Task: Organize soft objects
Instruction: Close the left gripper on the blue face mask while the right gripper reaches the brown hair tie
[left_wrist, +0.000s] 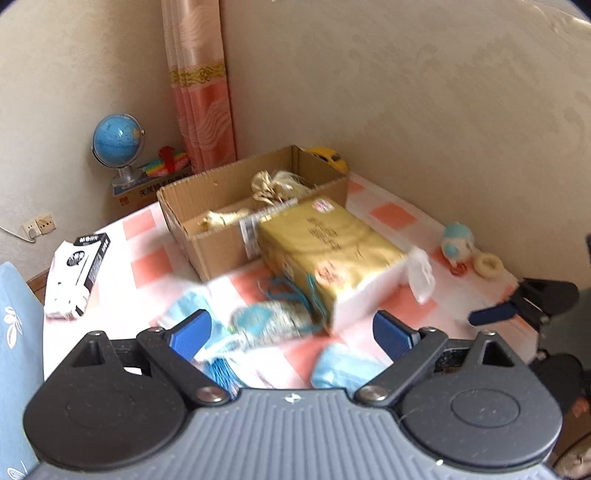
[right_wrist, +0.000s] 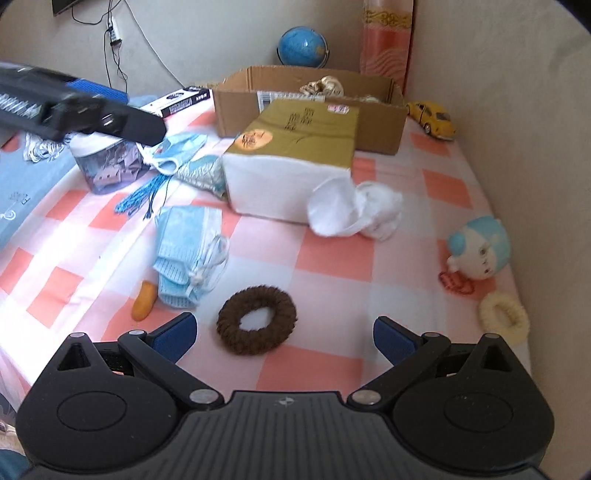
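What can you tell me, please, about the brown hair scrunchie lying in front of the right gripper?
The brown scrunchie is a fuzzy, plush-looking fabric ring, dark brown all over, with an oval hole showing the cloth beneath. It lies flat on the pink-and-white checked cloth, apart from the stack of blue face masks to its left. The right gripper stands open, its blue-padded fingers either side of the ring but not touching it.
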